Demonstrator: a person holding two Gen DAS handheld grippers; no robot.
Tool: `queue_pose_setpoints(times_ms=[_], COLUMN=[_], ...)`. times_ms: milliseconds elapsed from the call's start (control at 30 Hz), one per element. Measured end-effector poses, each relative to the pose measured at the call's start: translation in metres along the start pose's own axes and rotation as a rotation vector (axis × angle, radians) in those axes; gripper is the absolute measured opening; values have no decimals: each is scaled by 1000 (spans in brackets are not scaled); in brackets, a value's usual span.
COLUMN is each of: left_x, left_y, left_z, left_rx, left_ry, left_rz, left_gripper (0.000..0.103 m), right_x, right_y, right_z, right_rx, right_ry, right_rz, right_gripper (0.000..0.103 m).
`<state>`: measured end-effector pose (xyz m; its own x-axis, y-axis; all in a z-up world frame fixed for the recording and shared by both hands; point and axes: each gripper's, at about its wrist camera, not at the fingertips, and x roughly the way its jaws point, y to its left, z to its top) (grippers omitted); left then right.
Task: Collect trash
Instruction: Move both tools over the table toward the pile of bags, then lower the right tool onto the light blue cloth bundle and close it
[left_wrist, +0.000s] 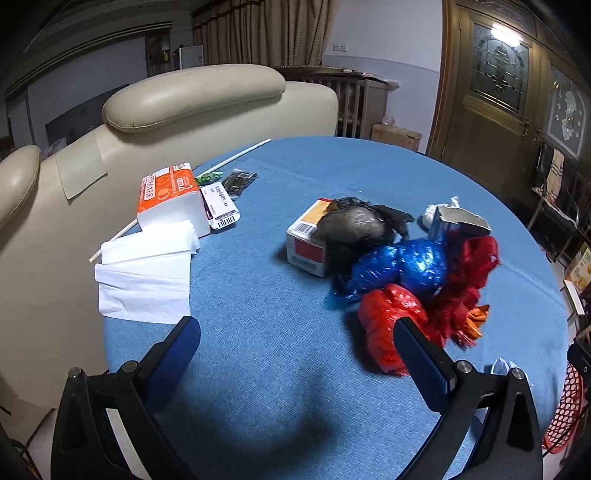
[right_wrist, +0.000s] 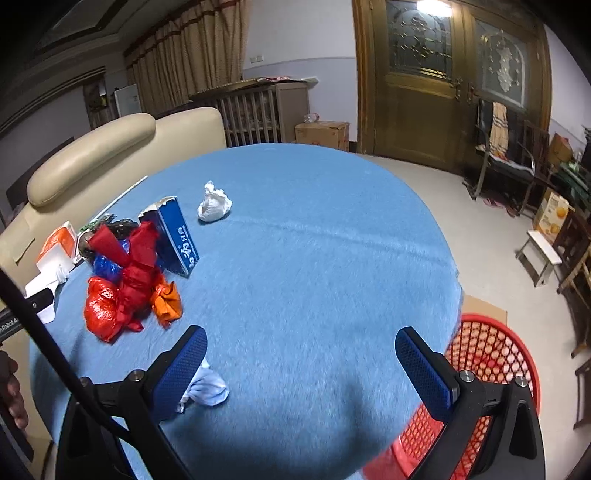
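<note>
**Trash pile still on the worktop**

Both tongs spread wide, holding nothing: left tongs (left_wrist: 295, 350), right tongs (right_wrist: 301, 363). Only the left view shows the small carton (left_wrist: 306, 240) behind the red bag (left_wrist: 384, 325). Only the right shows the red basket (right_wrist: 495, 354) off the worktop (right_wrist: 314, 240) edge.

Counts on table: two red plastic bags (left_wrist: 388, 325), two blue foil bundles (left_wrist: 402, 266), two cartons (left_wrist: 306, 240), one white paper wad (right_wrist: 214, 205), one tissue pack (left_wrist: 168, 197).
</note>
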<state>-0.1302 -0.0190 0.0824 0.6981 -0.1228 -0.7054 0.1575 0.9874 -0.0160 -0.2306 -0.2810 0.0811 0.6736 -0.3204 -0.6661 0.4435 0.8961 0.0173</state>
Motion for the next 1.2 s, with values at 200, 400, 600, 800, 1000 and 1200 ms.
queue_pose_setpoints(times_ms=[200,400,600,800,1000,1200], left_x=[-6,-11,-13,-12,-11,-9], left_y=[-5,-8,-10,-10,-10,-10], left_z=[-3,-4,-6,-8,-9,-10], left_rx=[2,9,12,10,10,10], left_ry=[2,-3,-5,2,3,7], left_rz=[-4,-14,-23,-29,-32,-35], left_gripper=[103,103,103,103,103,103], right_x=[-19,-37,-41,-42,-41,-41], right_y=[-4,5,13,19,24,28], right_z=[-1,-4,-12,-19,-23,-26], right_rx=[23,12,6,-6,-13,-28], right_ry=[-29,-55,-47,-37,-25,-22], right_rz=[22,52,65,70,81,86], right_gripper=[103,103,103,103,103,103])
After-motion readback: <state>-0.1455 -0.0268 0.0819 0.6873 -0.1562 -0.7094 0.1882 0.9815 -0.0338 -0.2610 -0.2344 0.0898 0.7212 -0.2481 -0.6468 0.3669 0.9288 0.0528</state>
